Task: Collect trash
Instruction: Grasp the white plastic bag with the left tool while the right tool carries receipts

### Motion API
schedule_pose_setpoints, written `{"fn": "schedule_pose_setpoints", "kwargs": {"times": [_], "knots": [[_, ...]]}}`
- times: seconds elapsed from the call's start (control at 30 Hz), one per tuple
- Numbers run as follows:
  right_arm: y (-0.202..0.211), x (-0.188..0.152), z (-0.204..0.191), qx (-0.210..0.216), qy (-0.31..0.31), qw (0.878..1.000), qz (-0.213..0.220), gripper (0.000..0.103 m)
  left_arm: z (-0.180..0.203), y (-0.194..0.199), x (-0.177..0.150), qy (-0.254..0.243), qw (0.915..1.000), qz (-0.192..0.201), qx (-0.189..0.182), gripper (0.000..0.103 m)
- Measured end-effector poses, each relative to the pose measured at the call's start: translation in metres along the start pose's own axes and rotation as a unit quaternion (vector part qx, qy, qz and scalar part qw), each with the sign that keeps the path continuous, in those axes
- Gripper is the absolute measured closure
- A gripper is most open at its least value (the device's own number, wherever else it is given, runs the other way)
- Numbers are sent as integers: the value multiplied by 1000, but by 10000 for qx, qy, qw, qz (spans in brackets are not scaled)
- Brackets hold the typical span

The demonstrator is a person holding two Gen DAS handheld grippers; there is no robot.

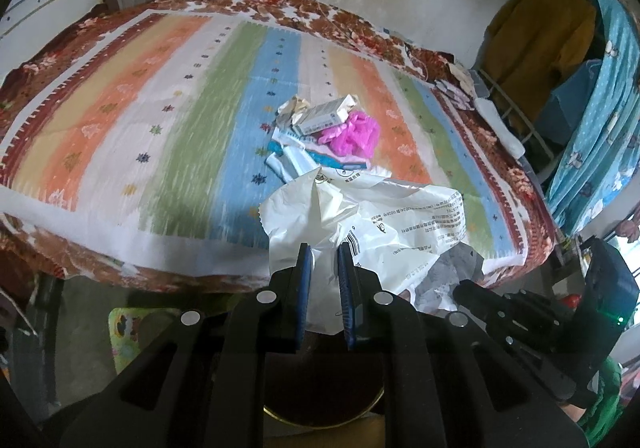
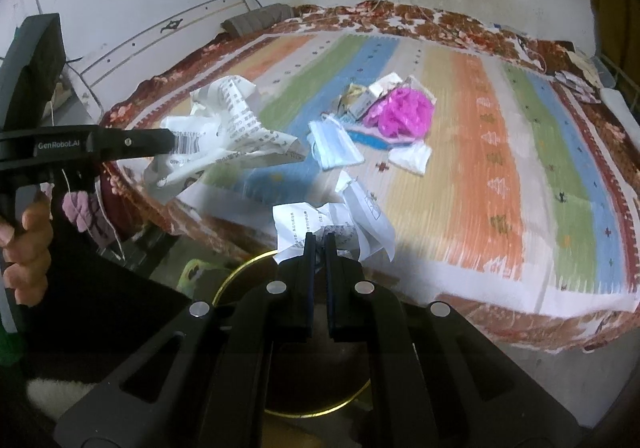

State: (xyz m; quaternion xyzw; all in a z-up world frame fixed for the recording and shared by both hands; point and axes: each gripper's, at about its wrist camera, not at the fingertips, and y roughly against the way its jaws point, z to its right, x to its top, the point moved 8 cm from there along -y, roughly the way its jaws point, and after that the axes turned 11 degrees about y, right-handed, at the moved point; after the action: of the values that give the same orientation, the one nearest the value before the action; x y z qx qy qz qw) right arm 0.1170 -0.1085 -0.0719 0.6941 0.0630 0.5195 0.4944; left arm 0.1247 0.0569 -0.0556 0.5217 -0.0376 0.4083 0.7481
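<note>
below both jaws the gold-rimmed bin (image 2: 240,276) is waiting, so your left gripper (image 1: 323,252) is pinching the white wrapper (image 1: 372,207) and your right gripper (image 2: 319,242) the crumpled paper (image 2: 336,224) for dropping.

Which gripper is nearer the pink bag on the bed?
Right, slightly. Right gripper is at the bed's near edge before the pink bag; left gripper hangs farther aside.

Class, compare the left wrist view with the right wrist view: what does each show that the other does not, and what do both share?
Left wrist only: yellow garment hanging beside a blue patterned curtain.

Right wrist only: pale blue face mask lying flat; a hand on the left gripper's handle.

Both: striped bedspread, pink crumpled plastic, gold-rimmed bin, large white printed wrapper in the left gripper, crumpled printed paper in the right gripper.
</note>
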Motion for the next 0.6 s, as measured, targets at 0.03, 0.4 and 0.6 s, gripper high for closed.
{"fn": "schedule_pose_setpoints", "kwargs": {"times": [0.03, 0.4, 0.6], "knots": [[-1, -4, -2, 4, -8, 10000, -34, 99, 0, 0, -2, -7, 10000, -10, 24, 90], [-21, -39, -23, 119, -42, 9981, -605, 99, -16, -16, -41, 25, 9969, -371, 691, 90], [-37, -56, -30, 155, -46, 9944, -1048, 99, -21, -31, -55, 49, 9936, -663, 918, 90]]}}
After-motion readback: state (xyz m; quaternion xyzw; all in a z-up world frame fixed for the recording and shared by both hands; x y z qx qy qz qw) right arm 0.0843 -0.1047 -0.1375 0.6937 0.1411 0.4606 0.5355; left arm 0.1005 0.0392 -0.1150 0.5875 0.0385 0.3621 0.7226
